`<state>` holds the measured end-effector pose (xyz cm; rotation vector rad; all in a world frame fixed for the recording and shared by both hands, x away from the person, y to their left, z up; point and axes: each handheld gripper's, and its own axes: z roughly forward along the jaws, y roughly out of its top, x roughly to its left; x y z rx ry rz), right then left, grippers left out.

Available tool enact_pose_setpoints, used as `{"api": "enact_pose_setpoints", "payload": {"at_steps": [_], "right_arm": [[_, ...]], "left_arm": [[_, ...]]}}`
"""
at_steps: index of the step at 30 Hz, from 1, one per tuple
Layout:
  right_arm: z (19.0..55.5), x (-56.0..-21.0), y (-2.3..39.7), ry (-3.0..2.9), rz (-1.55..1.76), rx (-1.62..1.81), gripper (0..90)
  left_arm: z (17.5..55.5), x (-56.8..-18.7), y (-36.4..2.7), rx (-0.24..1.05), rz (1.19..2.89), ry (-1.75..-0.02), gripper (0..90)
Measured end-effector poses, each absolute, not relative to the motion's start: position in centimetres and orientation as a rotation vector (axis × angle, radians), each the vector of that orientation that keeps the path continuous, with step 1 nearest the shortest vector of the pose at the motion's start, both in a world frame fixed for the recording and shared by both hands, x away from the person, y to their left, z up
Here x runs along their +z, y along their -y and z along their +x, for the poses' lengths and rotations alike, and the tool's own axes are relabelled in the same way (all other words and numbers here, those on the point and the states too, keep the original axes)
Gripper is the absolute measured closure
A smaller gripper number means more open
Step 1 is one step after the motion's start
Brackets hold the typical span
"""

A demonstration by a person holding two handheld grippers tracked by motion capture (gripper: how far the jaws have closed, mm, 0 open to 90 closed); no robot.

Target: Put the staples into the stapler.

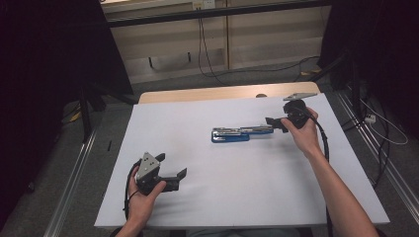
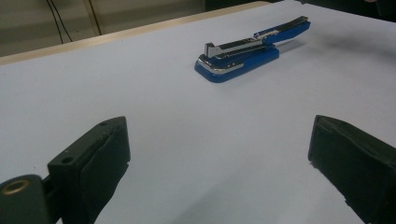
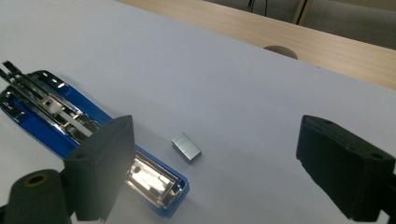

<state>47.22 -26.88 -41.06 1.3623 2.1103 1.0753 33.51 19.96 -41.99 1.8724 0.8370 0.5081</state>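
On the white table (image 1: 237, 182), high view: opened blue stapler (image 1: 237, 133) at centre; right gripper (image 1: 276, 123) at its far end, left gripper (image 1: 173, 173) well apart, jaws wide. Left gripper view: stapler (image 2: 243, 53) ahead. Right gripper view: staple strip (image 3: 187, 147) beside stapler (image 3: 42, 116), between wide, empty jaws. Judged step: reloading; next, grasp strip. No legible markings.

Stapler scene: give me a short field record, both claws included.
stapler: blue, lying opened out flat on the white table
staples: small silver block on the table beside the stapler, touching neither claw
left claw: open, holding nothing, apart from the stapler at the near left of the table
right claw: open, at the stapler's right end, staples between its jaws in the right gripper view, not gripped
table edge: wood strip at the far side
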Motion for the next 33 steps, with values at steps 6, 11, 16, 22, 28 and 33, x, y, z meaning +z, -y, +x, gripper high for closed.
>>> {"api": "enact_pose_setpoints", "payload": {"at_steps": [6,11,16,22,28,33], "right_arm": [[48.3,-41.0,27.0,-2.167,1.336,1.058,10.8],[49.3,-40.9,27.2,-2.195,1.324,1.034,17.3],[50.4,-41.1,27.3,-2.267,1.303,1.013,25.1],[51.7,-41.7,27.3,-2.354,1.296,0.979,31.2],[52.7,-41.6,26.9,-2.453,1.236,0.933,39.9],[52.8,-41.5,26.1,-2.534,1.181,0.882,44.6]], "left_arm": [[33.7,-42.0,-20.1,0.508,1.87,-0.839,5.7],[33.8,-42.1,-20.0,0.5,1.875,-0.847,5.7],[33.8,-42.1,-20.0,0.491,1.868,-0.853,5.4],[34.2,-42.3,-19.9,0.471,1.866,-0.868,5.4],[34.4,-42.3,-19.7,0.463,1.866,-0.875,5.4],[34.4,-42.3,-19.8,0.464,1.873,-0.871,5.4]]}}
